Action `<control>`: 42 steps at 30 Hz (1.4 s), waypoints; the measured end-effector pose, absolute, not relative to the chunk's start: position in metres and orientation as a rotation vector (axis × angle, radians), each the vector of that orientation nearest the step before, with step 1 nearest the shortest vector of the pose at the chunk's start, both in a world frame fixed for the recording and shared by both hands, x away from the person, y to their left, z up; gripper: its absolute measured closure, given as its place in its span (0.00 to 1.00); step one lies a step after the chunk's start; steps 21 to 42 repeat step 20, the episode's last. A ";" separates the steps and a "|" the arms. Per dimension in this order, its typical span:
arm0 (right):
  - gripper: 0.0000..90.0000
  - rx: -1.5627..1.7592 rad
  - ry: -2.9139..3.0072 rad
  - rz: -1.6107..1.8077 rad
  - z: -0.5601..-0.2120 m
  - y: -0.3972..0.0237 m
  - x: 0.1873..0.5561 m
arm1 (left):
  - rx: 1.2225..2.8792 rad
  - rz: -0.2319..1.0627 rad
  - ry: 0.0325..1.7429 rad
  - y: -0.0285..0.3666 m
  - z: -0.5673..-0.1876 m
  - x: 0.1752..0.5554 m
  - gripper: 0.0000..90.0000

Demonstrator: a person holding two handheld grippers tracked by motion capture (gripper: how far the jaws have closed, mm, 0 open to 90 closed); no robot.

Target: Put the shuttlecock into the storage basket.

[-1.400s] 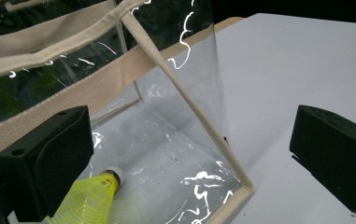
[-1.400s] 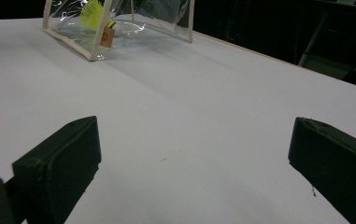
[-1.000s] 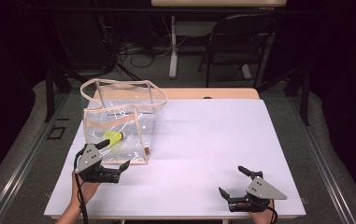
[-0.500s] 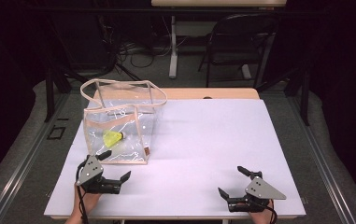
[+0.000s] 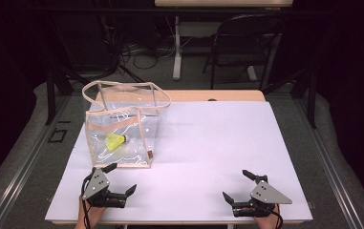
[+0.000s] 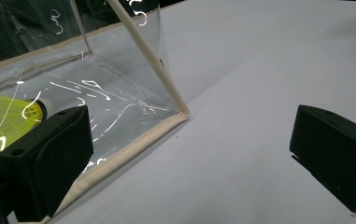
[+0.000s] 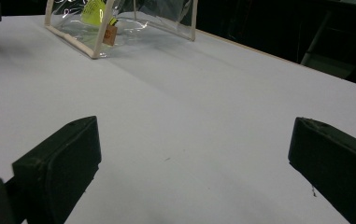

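Left gripper [image 5: 121, 178] gapes, seemingly just clear of bag [image 5: 122, 129] edge.

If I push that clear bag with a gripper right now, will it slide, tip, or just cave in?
The clear bag looks like thin film held by fabric-trimmed edges, so its wall would probably dent before the whole bag moves. It holds just a yellow shuttlecock, so it is likely light and may skid on the smooth white table. Its broad flat base makes tipping less likely.
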State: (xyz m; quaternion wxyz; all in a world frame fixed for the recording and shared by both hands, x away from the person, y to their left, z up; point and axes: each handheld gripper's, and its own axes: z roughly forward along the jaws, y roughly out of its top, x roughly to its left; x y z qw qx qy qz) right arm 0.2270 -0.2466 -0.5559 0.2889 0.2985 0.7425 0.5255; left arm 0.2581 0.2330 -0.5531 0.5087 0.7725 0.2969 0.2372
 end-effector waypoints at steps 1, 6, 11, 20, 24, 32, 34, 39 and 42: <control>0.02 0.797 1.982 1.404 -0.556 -0.247 0.227 | 1.859 0.575 0.720 0.233 -0.554 0.257 0.00; 0.02 0.793 1.979 1.401 -0.555 -0.247 0.226 | 1.845 0.557 0.751 0.237 -0.558 0.250 0.00; 0.02 0.792 1.979 1.401 -0.555 -0.247 0.226 | 1.846 0.560 0.752 0.238 -0.559 0.249 0.00; 0.02 0.793 1.985 1.396 -0.556 -0.247 0.227 | 1.850 0.555 0.744 0.238 -0.559 0.249 0.00; 0.02 0.793 1.985 1.396 -0.556 -0.247 0.227 | 1.850 0.555 0.744 0.238 -0.559 0.249 0.00; 0.02 0.793 1.985 1.396 -0.556 -0.247 0.227 | 1.850 0.555 0.744 0.238 -0.559 0.249 0.00; 0.02 0.793 1.985 1.396 -0.556 -0.247 0.227 | 1.850 0.555 0.744 0.238 -0.559 0.249 0.00; 0.02 0.793 1.985 1.396 -0.556 -0.247 0.227 | 1.850 0.555 0.744 0.238 -0.559 0.249 0.00; 0.02 0.793 1.985 1.396 -0.556 -0.247 0.227 | 1.850 0.555 0.744 0.238 -0.559 0.249 0.00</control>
